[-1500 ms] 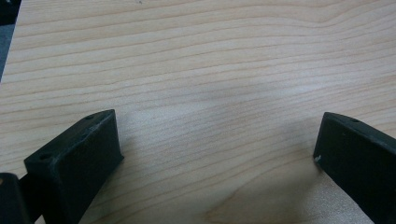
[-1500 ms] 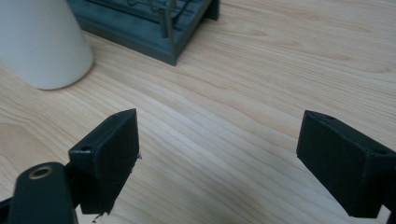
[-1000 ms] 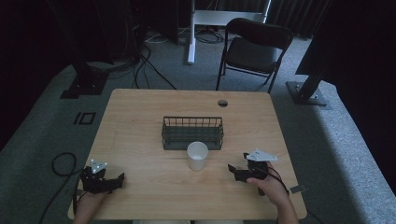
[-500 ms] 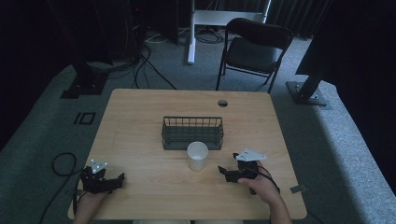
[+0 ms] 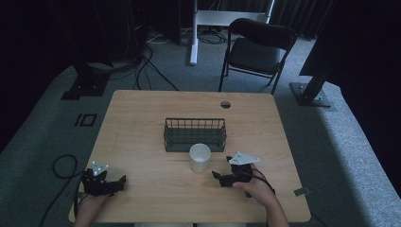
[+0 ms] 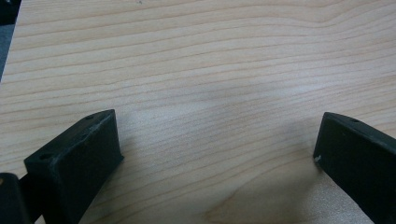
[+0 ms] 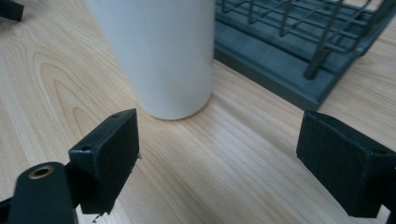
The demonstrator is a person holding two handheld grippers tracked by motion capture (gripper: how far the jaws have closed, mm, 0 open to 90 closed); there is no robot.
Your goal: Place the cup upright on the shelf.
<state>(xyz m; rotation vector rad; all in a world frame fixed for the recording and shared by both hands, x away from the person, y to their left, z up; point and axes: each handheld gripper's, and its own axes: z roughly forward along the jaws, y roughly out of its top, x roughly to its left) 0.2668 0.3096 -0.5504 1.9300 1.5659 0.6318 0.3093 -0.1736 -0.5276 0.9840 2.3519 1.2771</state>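
Wooden table (image 5: 142, 123) carries a wire basket (image 5: 195, 134) at its centre, and 1 white cup (image 5: 200, 157) stands upright just near of it. Of the 2 grippers, the right gripper (image 5: 218, 176), jaws apart and empty, is close, with the cup just left and far of its tips; the left gripper (image 5: 120, 182) rests well apart at the near left, jaws also spread.

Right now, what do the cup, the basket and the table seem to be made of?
Cup: probably paper, its white wall matte and smooth. Basket: dark wire, likely coated metal, thin rods over a flat base. Table: light wood or wood-look laminate, its grain lines plain, with a soft sheen.
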